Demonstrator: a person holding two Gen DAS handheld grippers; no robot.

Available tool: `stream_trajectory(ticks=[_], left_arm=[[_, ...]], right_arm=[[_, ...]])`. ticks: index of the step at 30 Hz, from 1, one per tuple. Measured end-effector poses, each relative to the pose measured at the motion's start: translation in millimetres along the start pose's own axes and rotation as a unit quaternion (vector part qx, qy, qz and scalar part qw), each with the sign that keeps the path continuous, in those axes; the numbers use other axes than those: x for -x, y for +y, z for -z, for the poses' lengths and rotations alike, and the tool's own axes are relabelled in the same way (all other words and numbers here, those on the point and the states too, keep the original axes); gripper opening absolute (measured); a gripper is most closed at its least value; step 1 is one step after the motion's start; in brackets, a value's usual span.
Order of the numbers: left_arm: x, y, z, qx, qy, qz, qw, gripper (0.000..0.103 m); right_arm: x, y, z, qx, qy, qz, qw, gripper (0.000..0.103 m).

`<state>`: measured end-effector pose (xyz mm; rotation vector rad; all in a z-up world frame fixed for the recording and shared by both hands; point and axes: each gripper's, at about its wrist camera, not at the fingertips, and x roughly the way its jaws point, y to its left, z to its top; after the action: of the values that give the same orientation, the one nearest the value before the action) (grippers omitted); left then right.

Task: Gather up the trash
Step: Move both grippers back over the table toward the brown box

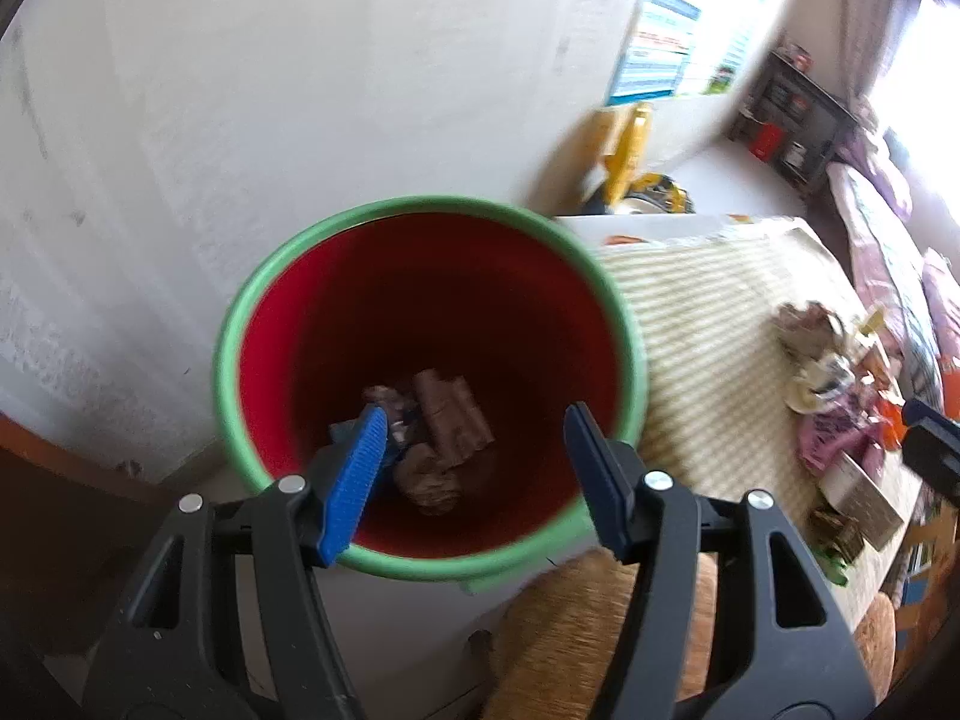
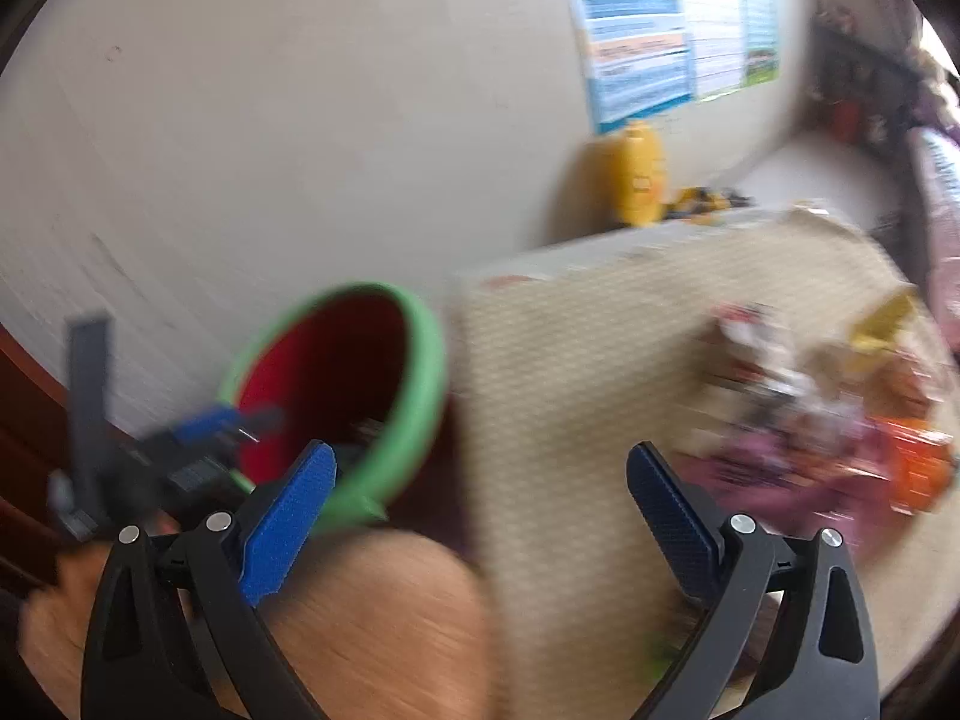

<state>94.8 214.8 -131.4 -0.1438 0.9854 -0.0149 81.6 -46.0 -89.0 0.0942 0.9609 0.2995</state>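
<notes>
Trash pile (image 2: 828, 420): heaped on the counter (image 2: 570, 390), toward its right side; wrappers, purple and orange bits, a yellow piece; blurred, single items hard to tell apart.
Direction from tongs: pile lies ahead and right of right tongs (image 2: 480, 480); seen at far right edge from left tongs (image 1: 474, 438).
Nearer hand: right judged nearer, left is over the bin.
Long axis: none readable, pile is a loose heap.
Bin (image 1: 240, 324): red inside, green rim, standing just left of counter edge, below counter top.
Bin contents (image 1: 432, 444): crumpled brownish paper and a dark wrapper at the bottom; mostly unfilled.
Left tongs: apart, partly spread, nothing between the pads, held above bin mouth.
Right tongs: spread wide, nothing gripped, aimed over the counter.
Progress: some trash judged already binned, most left on counter.
Next move: right tongs expected to be brought to the near edge of the pile.
</notes>
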Motion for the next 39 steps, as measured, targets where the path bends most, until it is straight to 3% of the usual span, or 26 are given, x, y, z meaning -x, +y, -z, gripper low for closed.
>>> stream_trajectory(ticks=[4,8,12,15,17,18,23,24,25,27,30,31,33,36,39], left_arm=[[9,-37,6,-0.037,-0.002,0.020,0.9991,0.059],[17,-75,16,-0.073,0.003,0.043,0.9964,0.059],[20,-115,32,-0.100,0.033,0.087,0.9907,0.059],[21,-141,48,-0.126,0.050,0.102,0.9856,0.059],[22,-158,58,-0.149,0.059,0.105,0.9815,0.059],[22,-164,62,-0.156,0.063,0.106,0.9800,0.059],[19,-187,74,-0.179,0.078,0.112,0.9744,0.059],[19,-190,76,-0.184,0.080,0.111,0.9734,0.059],[19,-192,78,-0.187,0.082,0.110,0.9727,0.059],[16,-198,81,-0.192,0.093,0.117,0.9700,0.059],[10,-211,86,-0.190,0.113,0.140,0.9652,0.059],[9,-218,88,-0.201,0.109,0.138,0.9638,0.059],[8,-230,90,-0.234,0.099,0.132,0.9582,0.059],[4,-252,100,-0.309,0.097,0.129,0.9373,0.060],[-1,-276,110,-0.396,0.086,0.114,0.9070,0.062]], right_arm=[[8,-58,28,-0.010,0.023,0.077,0.997,0.094],[8,-106,51,-0.026,0.044,0.119,0.992,0.094],[-7,-141,65,-0.061,0.075,0.103,0.990,0.094],[-19,-159,75,-0.103,0.096,0.056,0.988,0.093],[-27,-167,83,-0.130,0.114,0.017,0.985,0.082],[-29,-168,88,-0.140,0.121,-0.001,0.983,0.071],[-12,-159,111,-0.132,0.106,0.000,0.986,0.033],[-6,-161,116,-0.144,0.099,-0.003,0.985,0.017],[-1,-161,120,-0.152,0.093,-0.004,0.984,0.009],[12,-164,129,-0.174,0.082,-0.010,0.981,0.001],[24,-169,138,-0.195,0.072,-0.003,0.978,0.011],[28,-171,140,-0.200,0.068,-0.003,0.977,0.024],[38,-176,145,-0.217,0.046,0.006,0.975,0.039],[46,-183,154,-0.243,0.033,0.015,0.969,0.042],[46,-192,159,-0.258,0.029,0.016,0.965,0.043]])
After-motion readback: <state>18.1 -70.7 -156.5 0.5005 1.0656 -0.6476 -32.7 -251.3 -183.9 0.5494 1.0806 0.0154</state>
